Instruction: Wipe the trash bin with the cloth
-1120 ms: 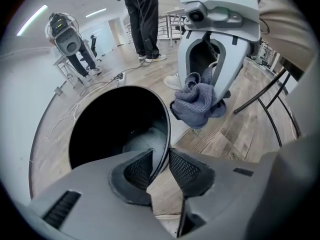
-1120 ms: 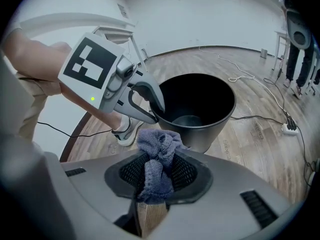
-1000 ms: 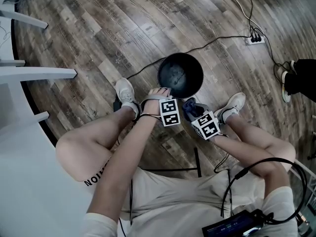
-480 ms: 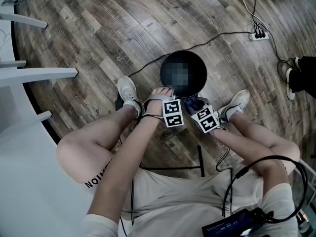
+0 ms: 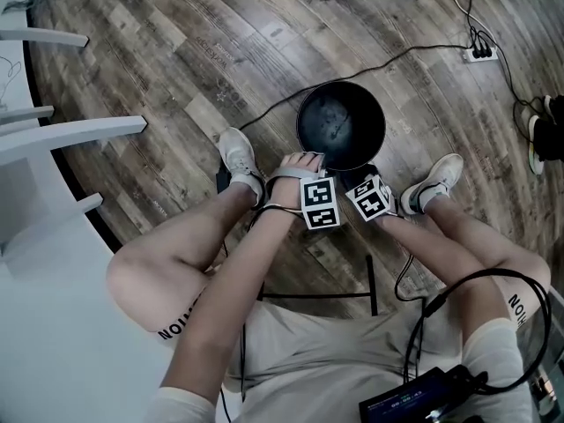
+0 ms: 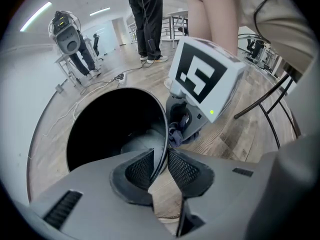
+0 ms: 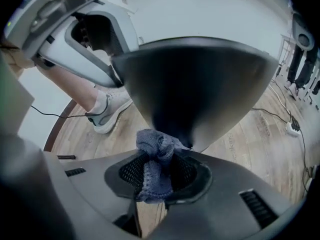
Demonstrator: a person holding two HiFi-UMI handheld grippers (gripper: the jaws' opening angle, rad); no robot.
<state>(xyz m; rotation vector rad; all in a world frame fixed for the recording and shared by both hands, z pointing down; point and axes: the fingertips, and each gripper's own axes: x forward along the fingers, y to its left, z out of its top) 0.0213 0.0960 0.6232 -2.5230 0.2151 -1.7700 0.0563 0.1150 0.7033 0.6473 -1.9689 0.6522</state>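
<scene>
Head view: plank floor (image 5: 176,60); black bin (image 5: 352,104) upright on it, between the person's shoes (image 5: 240,154), mouth open to the camera. Left gripper (image 6: 160,166): jaws have just been closing, set narrow and pinching the bin's near rim, one pad inside the wall, one outside; right gripper (image 7: 157,171): jaws clamped on a bunched blue-grey cloth (image 7: 155,151), just beside the left gripper, low on the bin's outer side; cloth touching that outer wall.
</scene>
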